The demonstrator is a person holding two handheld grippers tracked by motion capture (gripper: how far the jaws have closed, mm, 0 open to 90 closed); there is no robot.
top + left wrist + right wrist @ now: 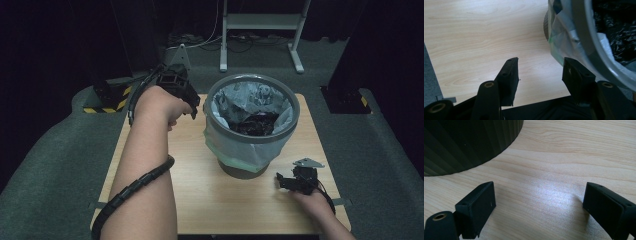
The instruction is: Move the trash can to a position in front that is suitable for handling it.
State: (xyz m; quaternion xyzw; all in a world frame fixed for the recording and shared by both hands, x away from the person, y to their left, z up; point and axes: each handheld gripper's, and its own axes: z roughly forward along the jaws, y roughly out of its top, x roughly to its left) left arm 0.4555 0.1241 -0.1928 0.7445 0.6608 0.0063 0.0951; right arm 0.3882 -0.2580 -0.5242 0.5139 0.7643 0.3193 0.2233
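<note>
A grey waste bin with a pale translucent liner stands on the wooden table, with crumpled black material inside it. My left gripper hovers just left of the bin's rim, held above the table. In the left gripper view that gripper is open with bare wood between its jaws, and the bin's rim is close on the right. My right gripper rests low on the table at the bin's front right. Seen from its own camera, it is wide open and holds nothing, beside the bin's dark ribbed base.
Grey carpet surrounds the small table. A white metal frame stands behind it, and dark posts with yellow-black striped feet stand at the back left. Bare wood lies in front of the bin.
</note>
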